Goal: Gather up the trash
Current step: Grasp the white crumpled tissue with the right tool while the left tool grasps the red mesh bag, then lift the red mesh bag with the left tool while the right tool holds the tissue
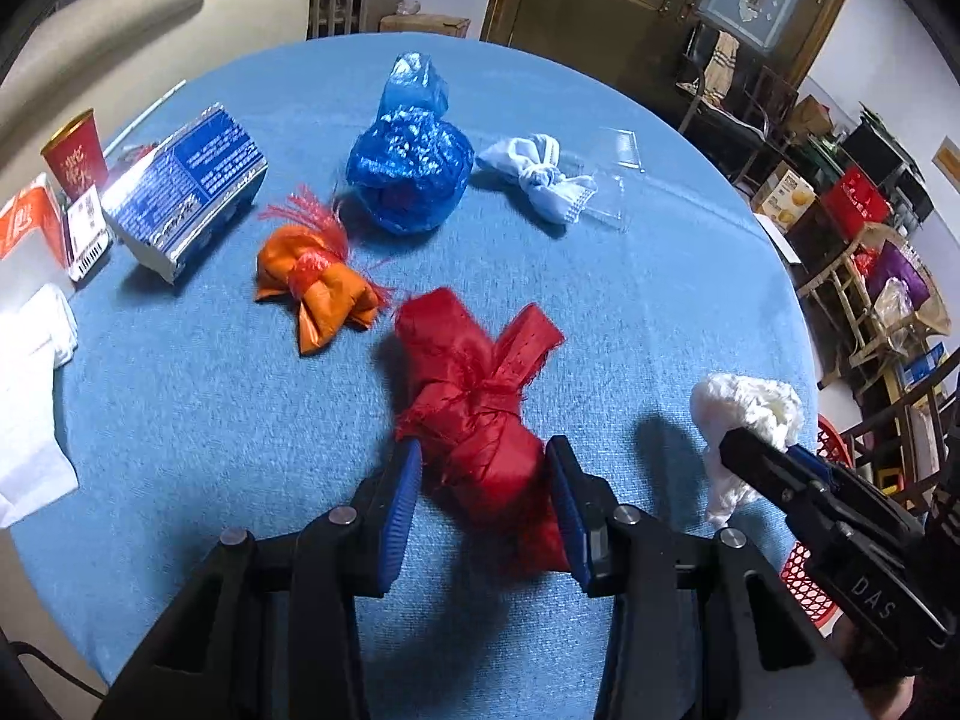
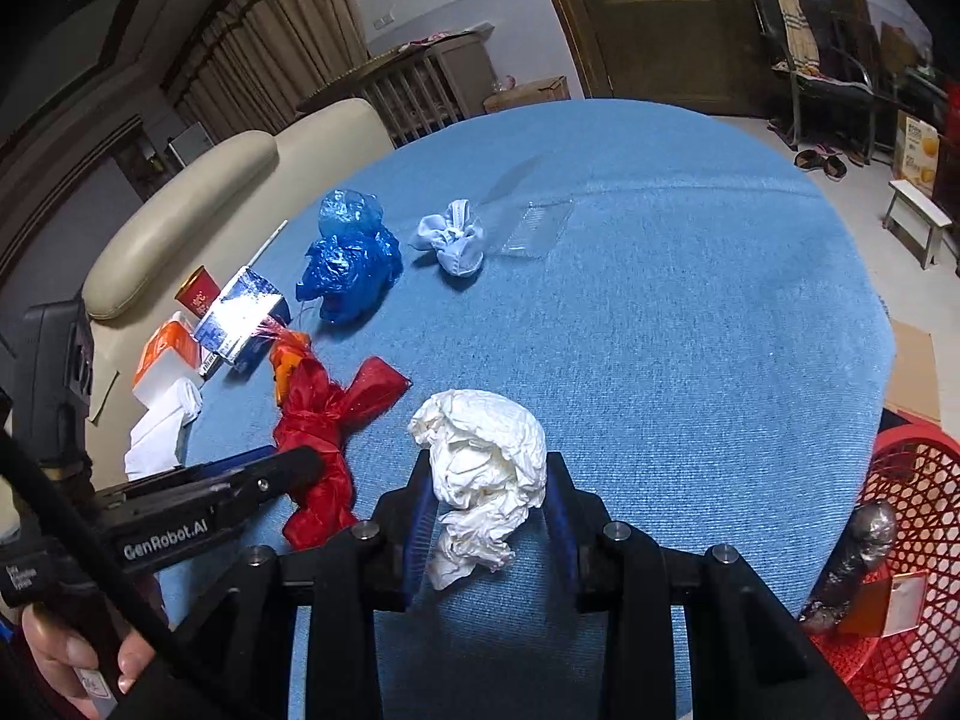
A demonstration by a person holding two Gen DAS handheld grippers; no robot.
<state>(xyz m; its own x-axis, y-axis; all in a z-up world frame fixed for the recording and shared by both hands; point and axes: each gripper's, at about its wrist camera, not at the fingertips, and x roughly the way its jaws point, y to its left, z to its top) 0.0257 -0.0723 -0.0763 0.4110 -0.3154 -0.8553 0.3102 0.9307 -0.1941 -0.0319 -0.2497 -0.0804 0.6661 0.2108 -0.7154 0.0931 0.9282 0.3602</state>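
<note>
Red bundle (image 1: 480,420) sits clamped in the left claw (image 1: 483,504); right claw (image 2: 487,510) grips white tissue (image 2: 480,468). Best lift both cleanly, then swing toward the basket (image 2: 918,510) at 3 o'clock.

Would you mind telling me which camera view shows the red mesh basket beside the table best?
The right wrist view: the red mesh plastic basket fills its lower right corner, with its open lattice rim and some trash inside visible. The left wrist view shows only slivers of it behind the right tongs, which hold a crumpled white tissue.
</note>
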